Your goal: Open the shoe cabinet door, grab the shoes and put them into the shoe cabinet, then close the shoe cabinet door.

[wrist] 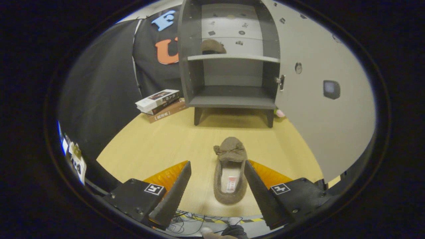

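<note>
Gripper view | gripper (217, 172) fingers wide apart, empty | brown fuzzy slipper (230, 172) between them, long axis toward open grey shoe cabinet (232, 99)

We see our gripper (217, 169) spread wide, its fingers flanking a brown slipper (230, 171) on the wooden table (149, 146), the right finger close against its side and the left one apart. Beyond the fingers stands the shoe cabinet (229, 56) with its door (318, 86) swung open to the right. A second slipper (212, 46) rests on its upper shelf, and a stack of books (161, 104) lies just left of the cabinet.
</note>
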### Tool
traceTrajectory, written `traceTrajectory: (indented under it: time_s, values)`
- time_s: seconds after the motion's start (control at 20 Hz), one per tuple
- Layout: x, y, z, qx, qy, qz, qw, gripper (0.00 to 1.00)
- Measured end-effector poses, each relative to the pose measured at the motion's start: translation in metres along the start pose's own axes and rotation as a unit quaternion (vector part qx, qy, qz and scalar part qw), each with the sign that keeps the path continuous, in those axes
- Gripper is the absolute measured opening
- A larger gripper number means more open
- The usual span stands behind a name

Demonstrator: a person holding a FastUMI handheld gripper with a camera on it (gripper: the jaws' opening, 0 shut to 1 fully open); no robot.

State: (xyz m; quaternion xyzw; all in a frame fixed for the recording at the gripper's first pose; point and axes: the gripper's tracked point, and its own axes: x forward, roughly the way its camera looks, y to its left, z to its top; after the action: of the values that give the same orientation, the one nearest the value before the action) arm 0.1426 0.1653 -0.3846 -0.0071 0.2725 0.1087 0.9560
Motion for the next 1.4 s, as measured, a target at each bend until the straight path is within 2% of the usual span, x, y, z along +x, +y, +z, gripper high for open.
traceTrajectory:
  time_s: [0.2,0.6,0.7,0.8,1.05,1.15,1.3,1.4]
  values:
    - [0.053,-0.001,-0.023,0.039,0.063,0.009,0.997,1.00]
    - [0.119,-0.007,-0.016,0.058,0.106,0.019,0.993,1.00]
    - [0.128,-0.012,-0.016,0.055,0.116,0.010,0.992,0.98]
    - [0.128,-0.020,-0.017,0.048,0.123,0.001,0.991,0.83]
    - [0.119,-0.012,-0.023,0.025,0.149,0.030,0.988,0.21]
    - [0.111,-0.003,-0.021,0.033,0.159,0.054,0.985,0.10]
    - [0.094,-0.002,-0.001,0.018,0.140,0.062,0.988,0.07]
    - [0.078,-0.003,0.029,0.003,0.107,0.060,0.992,0.07]
